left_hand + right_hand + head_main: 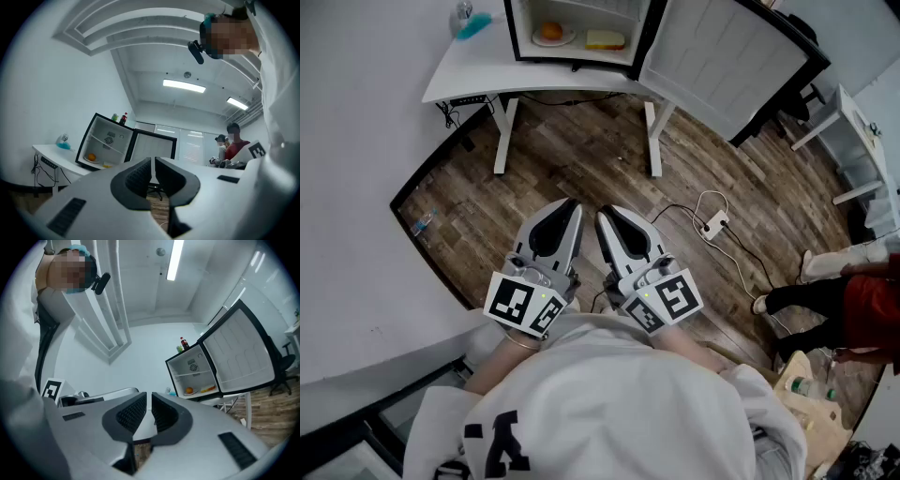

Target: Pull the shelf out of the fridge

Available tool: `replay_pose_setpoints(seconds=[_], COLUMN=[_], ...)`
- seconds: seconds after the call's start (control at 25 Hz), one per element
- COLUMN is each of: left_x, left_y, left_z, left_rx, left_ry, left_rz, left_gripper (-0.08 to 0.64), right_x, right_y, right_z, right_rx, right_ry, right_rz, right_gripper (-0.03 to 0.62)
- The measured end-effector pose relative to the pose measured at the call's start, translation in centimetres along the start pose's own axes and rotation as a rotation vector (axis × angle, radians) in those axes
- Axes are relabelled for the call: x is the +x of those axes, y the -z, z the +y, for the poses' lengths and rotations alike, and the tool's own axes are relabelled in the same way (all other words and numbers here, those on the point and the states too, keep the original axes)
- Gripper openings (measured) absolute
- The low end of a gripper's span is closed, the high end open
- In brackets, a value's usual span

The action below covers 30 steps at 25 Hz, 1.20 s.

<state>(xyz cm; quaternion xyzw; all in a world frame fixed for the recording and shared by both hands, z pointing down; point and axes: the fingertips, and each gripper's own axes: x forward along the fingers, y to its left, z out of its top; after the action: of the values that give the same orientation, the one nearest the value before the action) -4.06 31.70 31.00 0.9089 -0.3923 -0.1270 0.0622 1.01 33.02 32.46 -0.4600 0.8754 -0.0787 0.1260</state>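
Note:
A small black fridge (581,33) stands open on a white table (469,80), its door (722,61) swung out to the right. Inside, a thin clear shelf (107,142) (197,373) spans the middle. Below it lie an orange on a plate (550,32) and a yellow item (605,39). My left gripper (571,208) and right gripper (604,215) are held side by side close to my chest, far from the fridge, above the wooden floor. Both are shut with nothing between the jaws, as the left gripper view (153,160) and right gripper view (149,394) show.
A blue-topped object (472,22) sits on the table's left end. Bottles (119,118) stand on top of the fridge. A power strip with cable (713,223) lies on the floor. A person in red (862,309) stands at the right, near a white stand (862,141).

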Motion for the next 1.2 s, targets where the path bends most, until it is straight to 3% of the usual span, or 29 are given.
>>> replay_pose_setpoints(seconds=[0.48,0.76,1.2], left_x=[-0.3,-0.6,-1.7], left_y=[0.1,-0.5,0.5], left_z=[1.2,2.2,3.8], left_rx=[-0.028,-0.014,-0.047], left_ry=[0.006,0.015,0.056], left_rz=[0.002,-0.007,0.026], left_gripper=[0.032,0.031,0.031], right_x=[0.7,1.4,1.7], right_y=[0.3,-1.1,1.8], right_z=[0.2,0.4,0.9], right_rx=[-0.011,-0.018,0.037], right_ry=[0.014,0.040,0.134], right_rz=[-0.006,-0.096,-0.058], right_gripper=[0.055,0.055,0.055])
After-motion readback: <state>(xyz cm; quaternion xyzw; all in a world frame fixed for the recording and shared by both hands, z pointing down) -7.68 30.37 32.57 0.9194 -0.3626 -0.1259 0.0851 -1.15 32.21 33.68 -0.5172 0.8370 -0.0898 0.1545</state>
